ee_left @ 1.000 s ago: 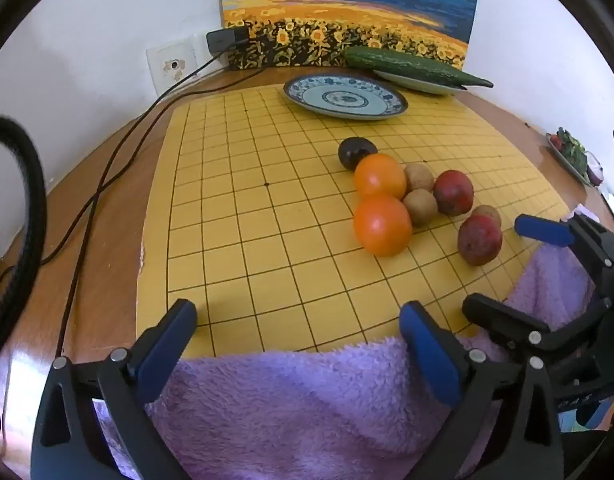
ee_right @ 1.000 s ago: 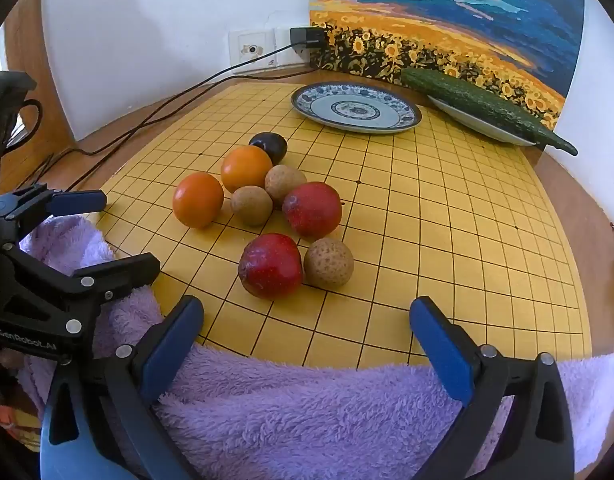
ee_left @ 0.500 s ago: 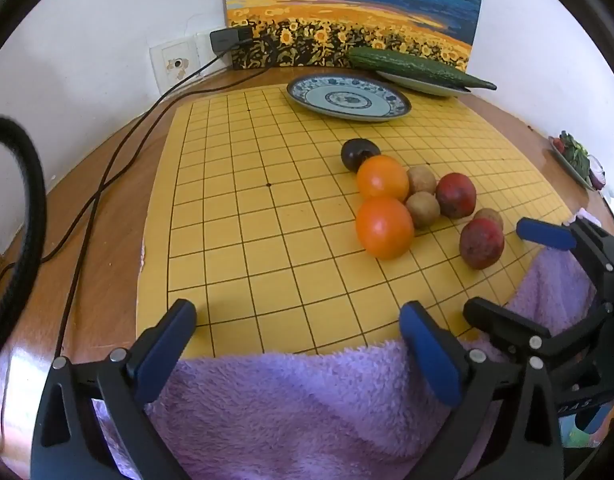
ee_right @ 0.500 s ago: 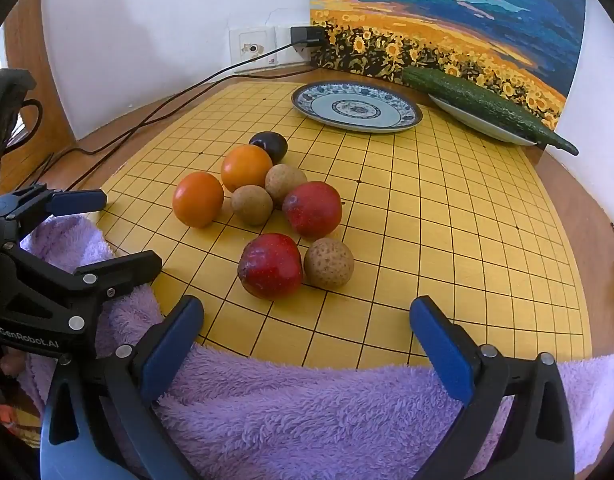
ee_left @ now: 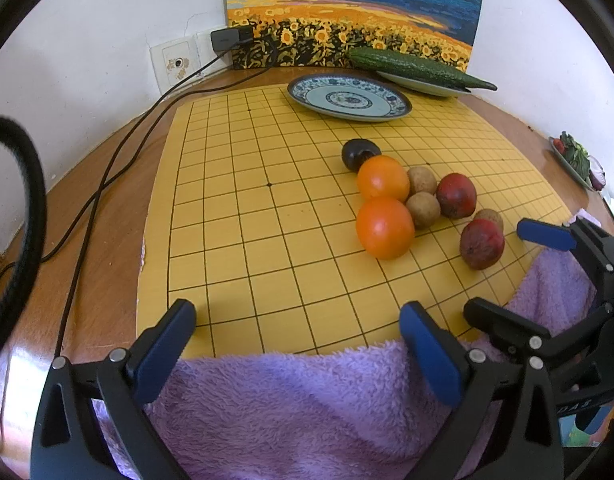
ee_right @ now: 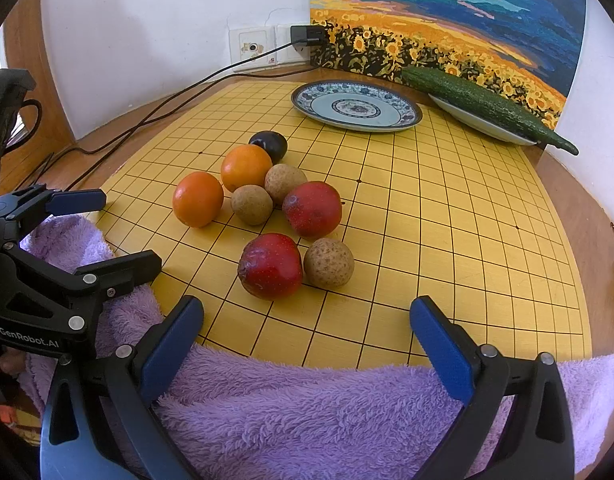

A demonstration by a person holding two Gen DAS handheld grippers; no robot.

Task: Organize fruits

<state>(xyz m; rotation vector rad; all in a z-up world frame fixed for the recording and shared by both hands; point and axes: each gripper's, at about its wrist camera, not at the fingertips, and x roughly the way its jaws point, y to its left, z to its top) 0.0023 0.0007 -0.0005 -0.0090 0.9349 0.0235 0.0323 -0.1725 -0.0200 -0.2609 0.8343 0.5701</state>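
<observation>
At the board's (ee_right: 447, 240) near edge both my claws (ee_right: 307, 344) (ee_left: 297, 344) gape empty; the round, smooth apple (ee_right: 270, 266) may roll, so I'd grip its middle.

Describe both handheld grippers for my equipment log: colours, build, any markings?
Both look alike: black jointed frames with silver rivets and flat blue pads on the two fingers. The left gripper carries white "GenRobot.AI" lettering on its side; the right gripper shows partial white letters in the left wrist view. A thick black cable loops beside the left one.
</observation>
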